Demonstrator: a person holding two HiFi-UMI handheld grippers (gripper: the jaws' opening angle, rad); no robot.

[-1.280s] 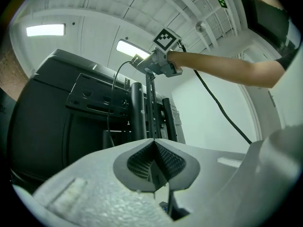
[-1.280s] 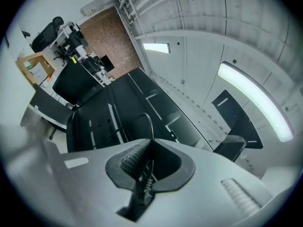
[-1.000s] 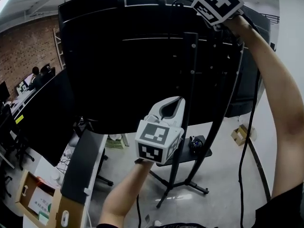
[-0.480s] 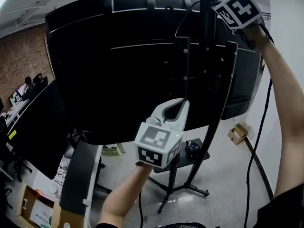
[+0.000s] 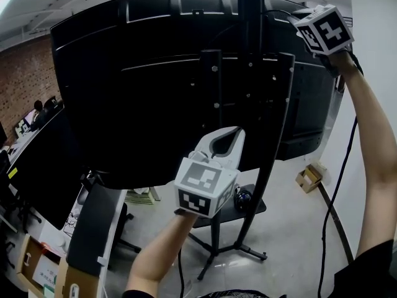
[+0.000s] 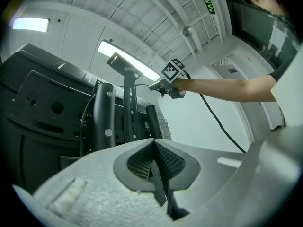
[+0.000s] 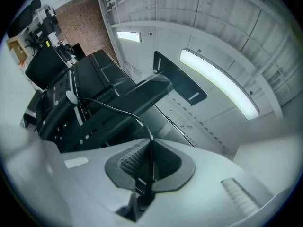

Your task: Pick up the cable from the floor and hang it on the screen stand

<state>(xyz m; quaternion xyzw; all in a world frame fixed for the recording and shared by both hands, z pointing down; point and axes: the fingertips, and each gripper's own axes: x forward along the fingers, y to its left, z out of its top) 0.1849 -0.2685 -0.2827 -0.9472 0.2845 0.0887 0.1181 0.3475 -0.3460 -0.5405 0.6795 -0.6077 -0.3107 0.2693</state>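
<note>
So the screen (image 5: 136,98) fills the middle, screen stand (image 5: 250,42) in front of it. Left hand-held gripper (image 5: 231,135) sits low centre, right hand-held gripper (image 7: 150,145) up top right by the post. The cable (image 5: 337,185) hangs down the right side toward the floor (image 5: 291,228).

Stand post (image 5: 251,42) just beside right tool (image 7: 152,143)

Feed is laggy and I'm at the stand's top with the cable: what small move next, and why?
Probably carry the right gripper across the top of the screen stand and lower it, jaws kept closed. It pinches the cable, whose long part hangs beside the stand, not draped over it yet. The left gripper is shut and empty.
</note>
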